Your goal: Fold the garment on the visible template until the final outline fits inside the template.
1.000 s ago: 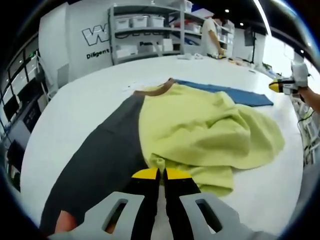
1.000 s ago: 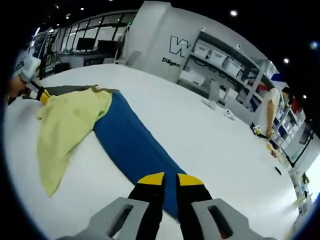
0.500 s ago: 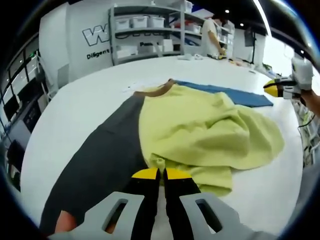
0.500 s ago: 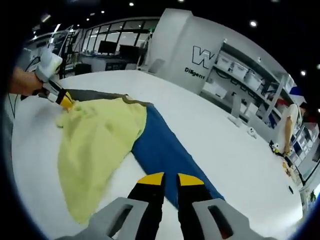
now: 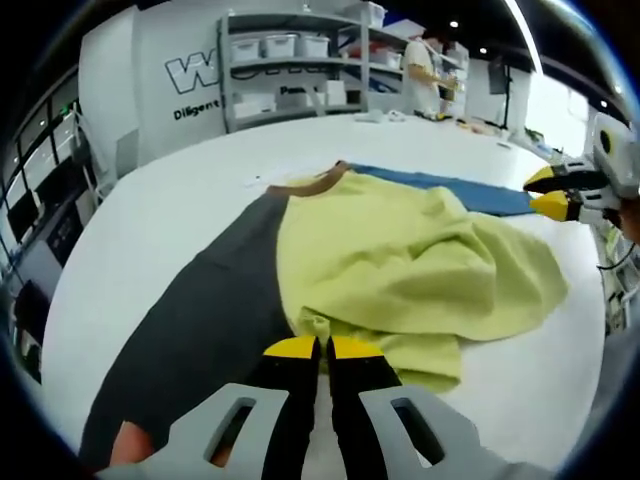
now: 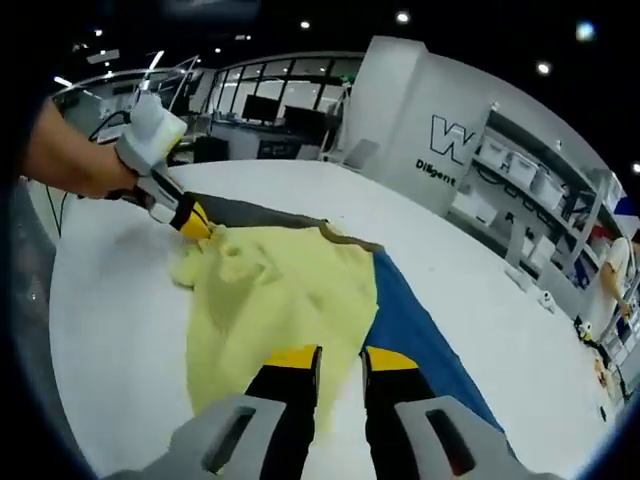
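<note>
Cloth this soft flops and slides: my left gripper (image 5: 320,347) pinches the yellow shirt (image 5: 400,260) at six o'clock; my right gripper (image 6: 342,358) is slightly apart, holding nothing, so I'd grab the loose hem.

An open-plan robotics lab or test workshop, lit by rows of small ceiling spotlights. A broad white table (image 5: 180,210) takes up the foreground. Behind its far edge stand grey metal shelves (image 5: 290,70) stacked with white storage bins (image 5: 262,44), beside a white wall panel bearing a large company logo (image 5: 190,72) and a line of lettering. A person (image 5: 425,75) in a white shirt works at a bench near the shelves. Past the table's far left corner in the right gripper view, desks with computer monitors (image 6: 262,108) line a glass-walled partition.
</note>
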The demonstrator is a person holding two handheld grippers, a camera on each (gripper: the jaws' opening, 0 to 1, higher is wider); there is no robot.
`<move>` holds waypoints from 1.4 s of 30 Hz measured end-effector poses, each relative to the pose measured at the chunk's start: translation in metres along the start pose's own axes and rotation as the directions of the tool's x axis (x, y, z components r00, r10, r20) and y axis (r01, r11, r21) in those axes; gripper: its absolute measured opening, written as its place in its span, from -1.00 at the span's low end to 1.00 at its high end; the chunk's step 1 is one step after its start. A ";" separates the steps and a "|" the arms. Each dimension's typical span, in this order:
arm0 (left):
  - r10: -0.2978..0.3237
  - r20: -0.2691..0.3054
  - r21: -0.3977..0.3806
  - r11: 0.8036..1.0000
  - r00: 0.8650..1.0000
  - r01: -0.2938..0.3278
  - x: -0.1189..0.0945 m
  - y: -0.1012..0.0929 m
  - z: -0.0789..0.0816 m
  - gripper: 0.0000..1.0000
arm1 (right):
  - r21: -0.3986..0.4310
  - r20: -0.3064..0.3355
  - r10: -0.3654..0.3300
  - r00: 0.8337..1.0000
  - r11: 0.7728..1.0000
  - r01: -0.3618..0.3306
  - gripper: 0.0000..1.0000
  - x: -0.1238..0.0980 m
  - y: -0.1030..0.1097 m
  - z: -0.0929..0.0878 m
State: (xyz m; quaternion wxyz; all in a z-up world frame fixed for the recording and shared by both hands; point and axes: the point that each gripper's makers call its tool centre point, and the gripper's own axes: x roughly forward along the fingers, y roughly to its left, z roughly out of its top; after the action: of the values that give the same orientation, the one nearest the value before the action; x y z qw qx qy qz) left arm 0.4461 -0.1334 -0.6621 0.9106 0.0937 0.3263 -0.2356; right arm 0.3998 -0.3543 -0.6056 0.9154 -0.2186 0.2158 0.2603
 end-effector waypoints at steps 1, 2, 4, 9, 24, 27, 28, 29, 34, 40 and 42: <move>0.000 0.000 0.000 1.000 1.000 0.000 0.000 0.000 0.000 -1.00 | -0.003 0.005 0.011 1.000 1.000 -0.011 -0.64 0.000 0.004 0.001; -0.001 0.000 0.001 1.000 1.000 0.001 0.000 0.000 0.000 -1.00 | -0.010 0.008 0.021 1.000 1.000 -0.021 -0.62 0.000 0.010 0.003; -0.001 0.000 0.001 1.000 1.000 0.001 0.000 0.000 0.000 -1.00 | -0.016 0.012 0.038 0.999 0.999 -0.038 -0.59 -0.001 0.018 0.005; -0.002 0.000 0.001 1.000 1.000 0.002 0.000 -0.001 0.000 -1.00 | -0.025 0.030 0.078 0.997 0.997 -0.077 -0.44 -0.002 0.036 0.008; -0.007 0.000 -0.003 1.000 1.000 0.007 0.002 -0.001 0.000 -1.00 | -0.041 0.017 0.152 0.988 0.988 -0.151 -0.36 -0.022 0.070 -0.011; -0.007 0.000 -0.004 1.000 1.000 0.007 0.002 -0.001 -0.001 -1.00 | -0.035 0.007 0.154 0.988 0.988 -0.154 -0.36 -0.027 0.074 -0.019; -0.008 0.000 -0.004 1.000 1.000 0.008 0.002 -0.001 -0.001 -1.00 | -0.031 0.003 0.156 0.988 0.987 -0.156 -0.36 -0.029 0.075 -0.022; -0.007 0.000 -0.004 1.000 1.000 0.007 0.001 -0.001 0.000 -1.00 | -0.029 -0.004 0.157 0.988 0.987 -0.157 -0.36 -0.032 0.077 -0.026; -0.005 0.000 -0.007 1.000 1.000 0.005 0.000 -0.002 0.000 -1.00 | -0.003 -0.013 0.151 0.988 0.989 -0.151 -0.37 -0.044 0.081 -0.039; -0.005 -0.001 -0.004 1.000 1.000 0.005 0.000 -0.002 0.000 -1.00 | 0.043 -0.041 0.130 0.991 0.991 -0.128 -0.39 -0.060 0.080 -0.063; -0.005 -0.001 -0.004 1.000 1.000 0.004 0.001 -0.001 0.000 -1.00 | 0.061 -0.054 0.116 0.992 0.992 -0.113 -0.39 -0.065 0.076 -0.071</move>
State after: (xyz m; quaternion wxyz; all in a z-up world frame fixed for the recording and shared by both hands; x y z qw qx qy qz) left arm 0.4467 -0.1351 -0.6626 0.9101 0.0911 0.3275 -0.2369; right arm 0.2867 -0.3571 -0.6522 0.8983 -0.1869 0.2615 0.2996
